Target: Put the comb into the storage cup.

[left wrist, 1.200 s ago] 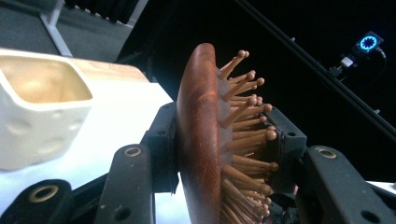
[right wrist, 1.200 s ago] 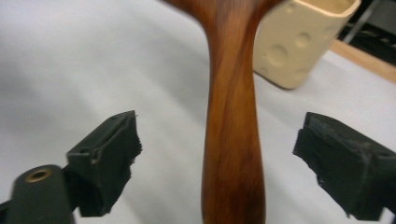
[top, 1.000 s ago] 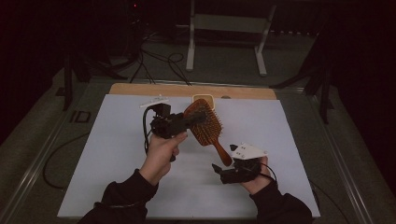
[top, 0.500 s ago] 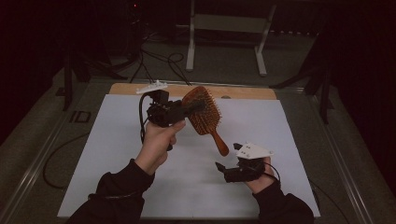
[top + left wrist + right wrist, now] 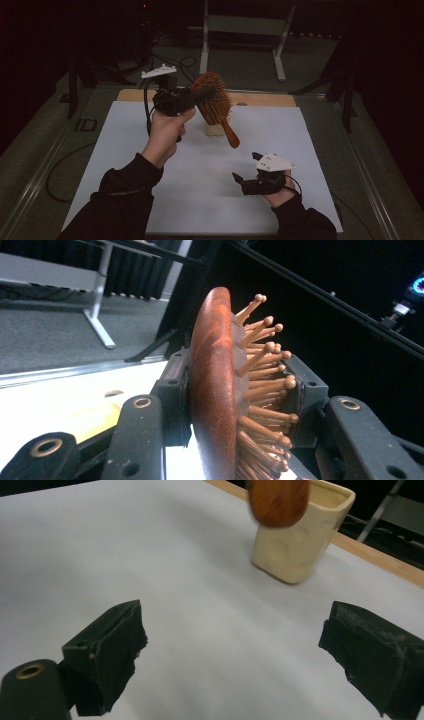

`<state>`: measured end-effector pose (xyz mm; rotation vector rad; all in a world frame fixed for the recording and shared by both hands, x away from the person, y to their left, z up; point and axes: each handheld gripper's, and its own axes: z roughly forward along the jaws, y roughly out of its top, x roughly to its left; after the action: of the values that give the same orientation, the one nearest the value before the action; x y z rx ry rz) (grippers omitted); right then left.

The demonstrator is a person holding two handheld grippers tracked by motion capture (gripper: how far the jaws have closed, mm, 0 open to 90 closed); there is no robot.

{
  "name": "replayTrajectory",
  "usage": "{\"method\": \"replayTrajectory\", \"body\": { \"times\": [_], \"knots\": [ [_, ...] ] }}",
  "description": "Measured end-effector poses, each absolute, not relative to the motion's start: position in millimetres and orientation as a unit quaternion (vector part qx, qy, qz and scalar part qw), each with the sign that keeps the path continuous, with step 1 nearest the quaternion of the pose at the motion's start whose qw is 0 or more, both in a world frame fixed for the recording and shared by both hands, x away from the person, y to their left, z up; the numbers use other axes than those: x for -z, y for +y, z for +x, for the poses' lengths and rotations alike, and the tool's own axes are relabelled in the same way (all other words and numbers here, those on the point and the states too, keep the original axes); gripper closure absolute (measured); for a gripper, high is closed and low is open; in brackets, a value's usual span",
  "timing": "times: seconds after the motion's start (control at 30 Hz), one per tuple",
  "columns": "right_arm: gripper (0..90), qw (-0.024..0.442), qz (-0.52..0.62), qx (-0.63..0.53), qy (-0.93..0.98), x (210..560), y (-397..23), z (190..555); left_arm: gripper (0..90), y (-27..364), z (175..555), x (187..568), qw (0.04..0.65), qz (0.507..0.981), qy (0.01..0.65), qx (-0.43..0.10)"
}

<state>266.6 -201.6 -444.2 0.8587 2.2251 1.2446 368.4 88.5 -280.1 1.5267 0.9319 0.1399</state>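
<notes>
At upper centre of the high view, the left tongs (image 5: 202, 95) clamp the head of a wooden brush (image 5: 216, 106), held in the air above a cream cup (image 5: 215, 129) that stands on the white desk (image 5: 125, 135) near its far edge. The brush's long axis slopes from the head at upper left down to the handle tip at lower right, so the tip hangs just right of and nearer than the cup, not yet over its mouth. The left hand (image 5: 165, 132) is the nearer to the cup by far; the right tongs (image 5: 245, 167), at lower right of the frame, stand wide and empty, low over the desk and well apart from it.

In the left tongs' view, the jaws press the brush (image 5: 215, 390) across its thickness: one on the smooth, reddish, domed back, the other among the round-tipped wooden pins.

In the right tongs' view, the cup (image 5: 300, 535) appears squarish, glossy and dimpled, with the rounded handle end (image 5: 277, 500) in front of its rim. Judged from this, the handle must swing steeper and toward the opening.
</notes>
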Motion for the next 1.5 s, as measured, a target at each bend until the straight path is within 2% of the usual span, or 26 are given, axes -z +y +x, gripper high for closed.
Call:
{"method": "replayTrajectory", "body": {
  "times": [0.87,1.5],
  "knots": [
    [9.3,0.217,0.305,-0.458,0.806,443.6,-205.4,266.2,55.1,92.6,425.9,265.8,0.617,0.632,0.453,-0.12],
    [9.3,0.213,0.306,-0.461,0.806,442.3,-210.4,266.6,55.0,79.6,457.9,294.7,0.601,0.623,0.476,-0.155]
  ]
}}
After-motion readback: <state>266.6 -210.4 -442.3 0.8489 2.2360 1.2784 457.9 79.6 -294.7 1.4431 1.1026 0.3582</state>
